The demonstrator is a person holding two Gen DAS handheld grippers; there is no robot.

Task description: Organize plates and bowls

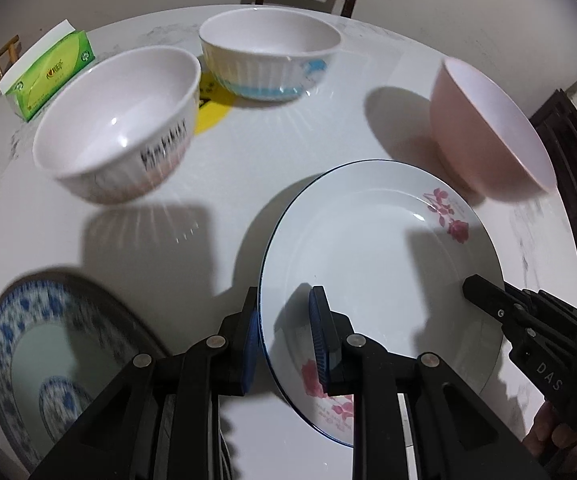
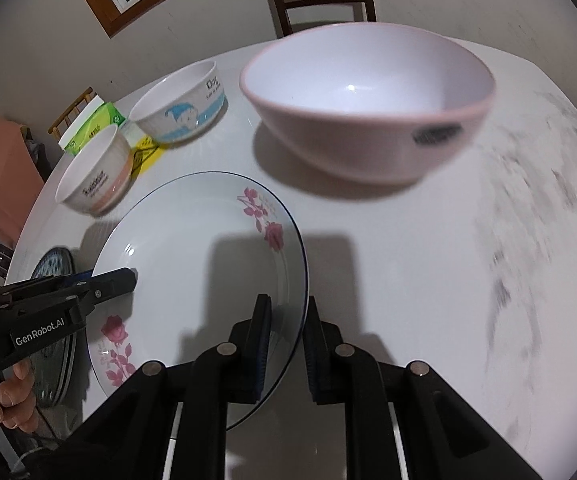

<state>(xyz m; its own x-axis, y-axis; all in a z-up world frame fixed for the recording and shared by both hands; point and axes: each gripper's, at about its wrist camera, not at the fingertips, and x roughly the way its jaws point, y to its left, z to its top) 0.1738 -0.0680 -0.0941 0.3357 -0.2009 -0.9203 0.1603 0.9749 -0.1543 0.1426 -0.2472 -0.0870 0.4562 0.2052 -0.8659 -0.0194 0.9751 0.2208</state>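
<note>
1. Left wrist view: left gripper straddles the left rim of the rose plate, one pad under/outside the edge, one inside the well. Jaws narrow and clamped on the rim, so grasping the plate.
2. Right wrist view: right gripper does the same on the plate's right rim, pads pinched on the edge. Both grippers hold the same plate on opposite sides.
3. Plate sits near the front of the white table. Its dark shadow spreads out past the rim, so it looks lifted or tilted up, but can't tell for sure.
4. Blue-pattern plate lies to the left of the rose plate, apart from it, nothing on top. Likely stack target, as a judgement.
5. Bowls all separate, none nested: pink bowl behind-right of the rose plate, close to its rim; black-lettered bowl and blue-print bowl further back-left, side by side, nearly touching.
6. Green tissue box behind the bowls, not part of the job.
7. Progress: early. No stack yet visible. Left to do: put the rose plate w/ the blue plate, then gather the three bowls. Sizes differ, so nesting order will matter.
8. Risk: a two-point rim grip means the plate could tip if the hands drift apart.
</note>
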